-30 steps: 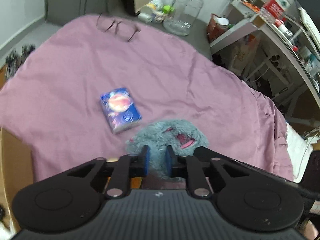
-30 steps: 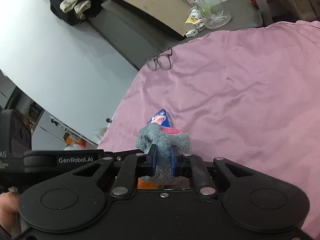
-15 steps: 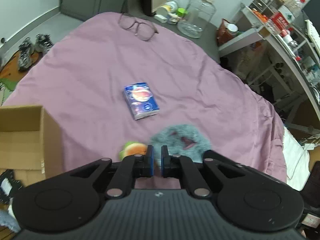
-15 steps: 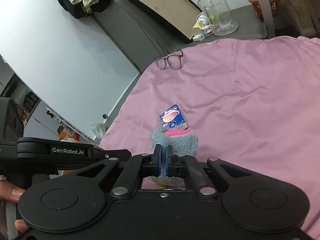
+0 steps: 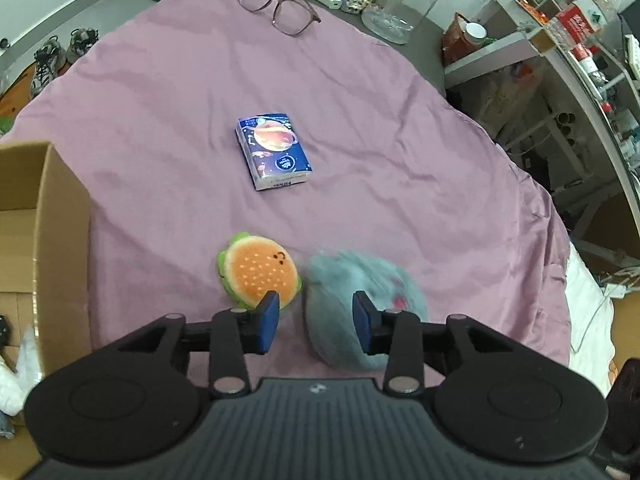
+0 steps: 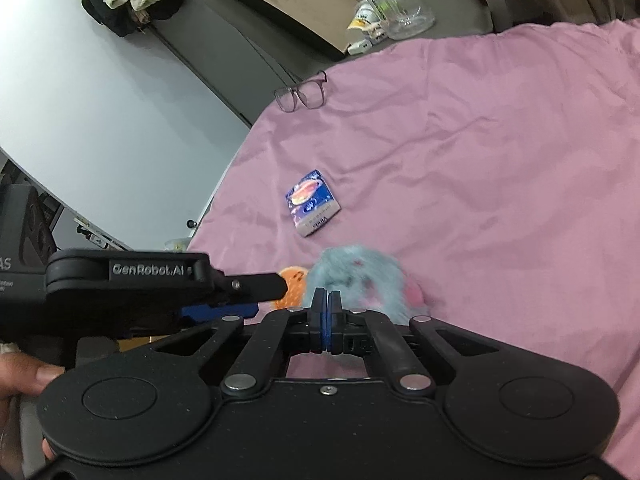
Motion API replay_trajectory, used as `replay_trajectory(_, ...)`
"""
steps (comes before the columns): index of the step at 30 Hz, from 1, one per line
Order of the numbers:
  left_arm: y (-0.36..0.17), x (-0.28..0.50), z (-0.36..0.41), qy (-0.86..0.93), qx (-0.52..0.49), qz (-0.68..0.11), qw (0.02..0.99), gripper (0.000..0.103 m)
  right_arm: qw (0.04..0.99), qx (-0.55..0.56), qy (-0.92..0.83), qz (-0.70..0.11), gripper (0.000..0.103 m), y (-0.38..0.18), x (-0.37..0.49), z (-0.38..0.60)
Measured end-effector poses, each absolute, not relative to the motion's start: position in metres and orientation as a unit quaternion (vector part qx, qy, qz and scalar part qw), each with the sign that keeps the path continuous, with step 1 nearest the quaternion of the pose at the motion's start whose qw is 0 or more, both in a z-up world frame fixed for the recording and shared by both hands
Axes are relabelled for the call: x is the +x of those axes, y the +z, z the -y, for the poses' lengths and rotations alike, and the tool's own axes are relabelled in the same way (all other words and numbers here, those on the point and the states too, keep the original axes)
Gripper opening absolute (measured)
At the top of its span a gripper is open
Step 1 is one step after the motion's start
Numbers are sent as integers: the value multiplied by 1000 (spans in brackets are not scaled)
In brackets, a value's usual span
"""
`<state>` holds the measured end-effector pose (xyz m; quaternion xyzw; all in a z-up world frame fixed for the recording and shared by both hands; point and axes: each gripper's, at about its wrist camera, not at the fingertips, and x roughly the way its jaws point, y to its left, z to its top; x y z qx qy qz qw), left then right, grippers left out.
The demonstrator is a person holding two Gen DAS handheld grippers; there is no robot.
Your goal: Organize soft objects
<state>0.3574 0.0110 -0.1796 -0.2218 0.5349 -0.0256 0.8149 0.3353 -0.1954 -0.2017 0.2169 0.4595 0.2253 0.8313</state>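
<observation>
A fluffy grey-blue plush (image 5: 384, 280) lies blurred on the pink sheet (image 5: 400, 140). Beside it on the left sits a burger plush (image 5: 260, 272), orange with a green rim. My left gripper (image 5: 316, 320) hangs over both with its jaws opening. The blue plush's left edge lies between the pads, and they do not press on it. In the right wrist view my right gripper (image 6: 327, 316) is shut, pads together. The blue plush (image 6: 356, 276) lies just past its tips, with the burger plush (image 6: 294, 280) behind the left gripper's finger (image 6: 256, 285).
An open cardboard box (image 5: 44, 220) stands at the sheet's left edge. A blue tissue pack (image 5: 274, 152) lies mid-sheet, with glasses (image 5: 280, 8) at the far end. A glass jar (image 5: 402, 0) and cluttered shelves (image 5: 560, 40) stand beyond. A hand (image 6: 24, 376) holds the left gripper.
The left jaws have gone from shut to apart. The right jaws, around the blue plush a second ago, are now together. Both views pulled back, and the burger plush and box came into sight.
</observation>
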Motion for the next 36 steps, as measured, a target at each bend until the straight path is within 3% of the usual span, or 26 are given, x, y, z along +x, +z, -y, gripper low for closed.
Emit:
replay_trajectory(3, -184, 361, -10, -21, -229, -532, 815, 38, 825, 225, 225, -467, 0, -207, 336, 200)
replay_trajectory(5, -185, 363, -7, -33, -233, -533, 813, 38, 827, 231, 225, -461, 7, -204, 336, 206)
replay_trajectory(12, -187, 367, 8, -47, -221, -543, 809, 38, 843, 214, 216, -444, 14, -203, 342, 219)
replay_trajectory(16, -190, 365, 12, -47, -221, -551, 804, 38, 838, 215, 211, -455, 28, -217, 345, 221)
replay_trajectory(18, -190, 364, 13, -47, -220, -551, 804, 38, 835, 214, 212, -461, 28, -221, 346, 220)
replay_trajectory(20, -191, 364, 15, -48, -222, -553, 802, 38, 829, 215, 213, -470, 17, -228, 347, 218)
replay_trajectory(23, -192, 363, 19, -56, -227, -558, 796, 38, 828, 219, 210, -471, 11, -230, 346, 219)
replay_trajectory(28, -199, 360, 22, -50, -226, -568, 790, 23, 827, 223, 213, -471, 8, -223, 342, 216)
replay_trajectory(36, -193, 350, 12, -48, -245, -559, 791, 14, 839, 206, 208, -458, 8, -201, 333, 204)
